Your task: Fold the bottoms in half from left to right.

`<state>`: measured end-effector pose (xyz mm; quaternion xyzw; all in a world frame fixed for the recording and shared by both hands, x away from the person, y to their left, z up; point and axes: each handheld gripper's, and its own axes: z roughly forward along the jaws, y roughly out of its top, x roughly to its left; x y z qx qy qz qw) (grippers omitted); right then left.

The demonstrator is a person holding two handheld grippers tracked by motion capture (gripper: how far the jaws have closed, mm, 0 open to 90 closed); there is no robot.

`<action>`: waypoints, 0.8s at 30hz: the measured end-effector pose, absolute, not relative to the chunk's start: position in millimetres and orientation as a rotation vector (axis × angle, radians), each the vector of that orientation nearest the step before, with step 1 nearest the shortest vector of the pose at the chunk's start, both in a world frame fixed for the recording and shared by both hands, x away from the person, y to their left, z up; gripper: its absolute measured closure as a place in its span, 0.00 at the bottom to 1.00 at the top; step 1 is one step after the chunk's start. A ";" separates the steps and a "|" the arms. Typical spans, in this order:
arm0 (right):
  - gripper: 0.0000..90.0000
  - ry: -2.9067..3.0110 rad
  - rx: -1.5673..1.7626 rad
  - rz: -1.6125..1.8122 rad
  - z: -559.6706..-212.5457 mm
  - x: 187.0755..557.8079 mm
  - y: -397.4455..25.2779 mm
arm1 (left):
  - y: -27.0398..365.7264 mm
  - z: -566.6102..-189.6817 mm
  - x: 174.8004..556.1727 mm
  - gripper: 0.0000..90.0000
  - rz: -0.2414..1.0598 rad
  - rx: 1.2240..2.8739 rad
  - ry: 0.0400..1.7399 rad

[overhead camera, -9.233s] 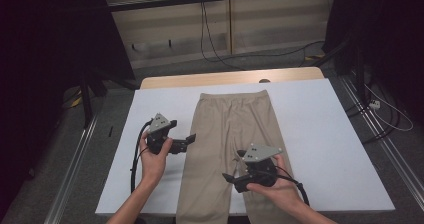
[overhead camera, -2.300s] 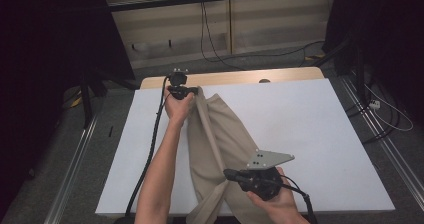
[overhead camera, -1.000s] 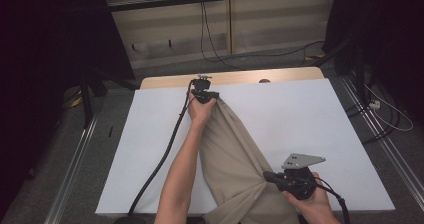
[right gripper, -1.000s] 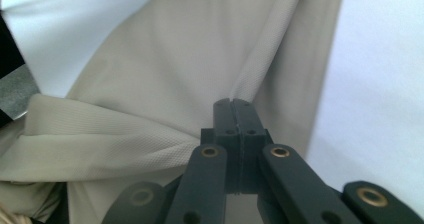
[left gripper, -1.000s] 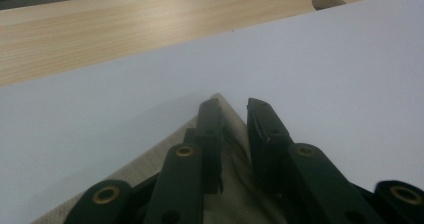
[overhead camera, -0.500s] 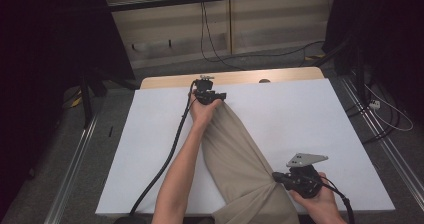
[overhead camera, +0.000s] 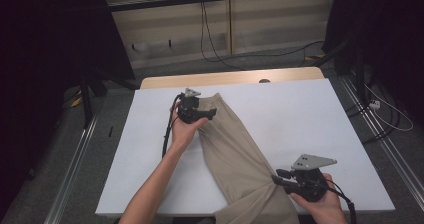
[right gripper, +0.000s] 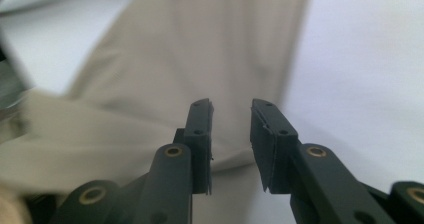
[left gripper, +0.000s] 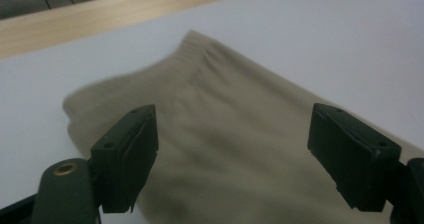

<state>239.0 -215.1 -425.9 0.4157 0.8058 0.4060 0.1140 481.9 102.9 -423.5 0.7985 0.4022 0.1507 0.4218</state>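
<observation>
Over the waistband end, the left gripper (overhead camera: 212, 113) was held with jaws spread wide, empty. Near the front edge, the right gripper (overhead camera: 276, 173) was held slightly parted, nothing clamped. Folded khaki trousers (overhead camera: 235, 149) were laid diagonally across the white table (overhead camera: 300, 114).

A white sheet (overhead camera: 300, 119) covers the desk, whose bare wooden strip (overhead camera: 235, 77) shows along the far edge with a small dark spot (overhead camera: 264, 81) on it, while black cables (overhead camera: 215, 44) trail over the grey floor (overhead camera: 60, 174) before a pale wall panel (overhead camera: 165, 26).
</observation>
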 end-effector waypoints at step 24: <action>1.00 2.599 1.048 1.055 -442.9 222.0 -207.3 | 68.9 -448.9 284.6 0.26 0.236 2.332 0.586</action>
